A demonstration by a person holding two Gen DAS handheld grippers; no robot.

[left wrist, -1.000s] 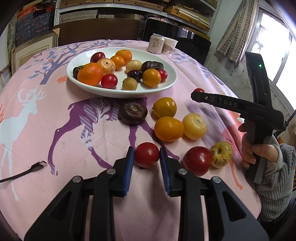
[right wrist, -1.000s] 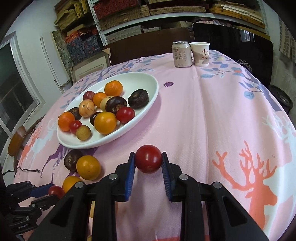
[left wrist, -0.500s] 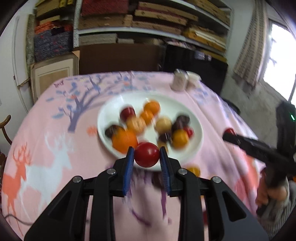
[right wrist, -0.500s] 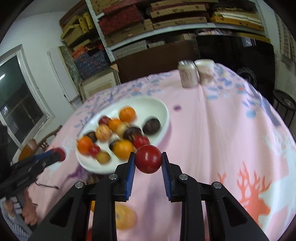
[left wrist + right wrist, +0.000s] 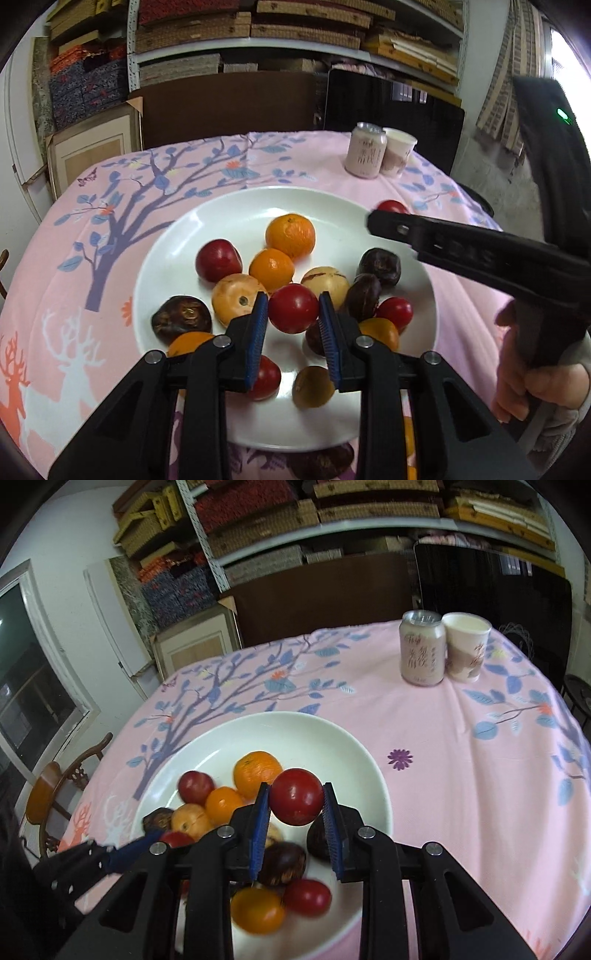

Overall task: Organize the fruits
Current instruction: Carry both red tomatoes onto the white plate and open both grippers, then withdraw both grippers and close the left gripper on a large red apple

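Left tool (image 5: 293,315) grips a tomato (image 5: 293,308); right tool (image 5: 296,806) grips a red fruit (image 5: 297,796); the plate (image 5: 236,214) lies below both.

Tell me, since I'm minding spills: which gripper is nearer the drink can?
Right. The right gripper, holding a red fruit, hangs over the plate's side towards the can; the left gripper hangs over the plate's nearer middle, farther off.
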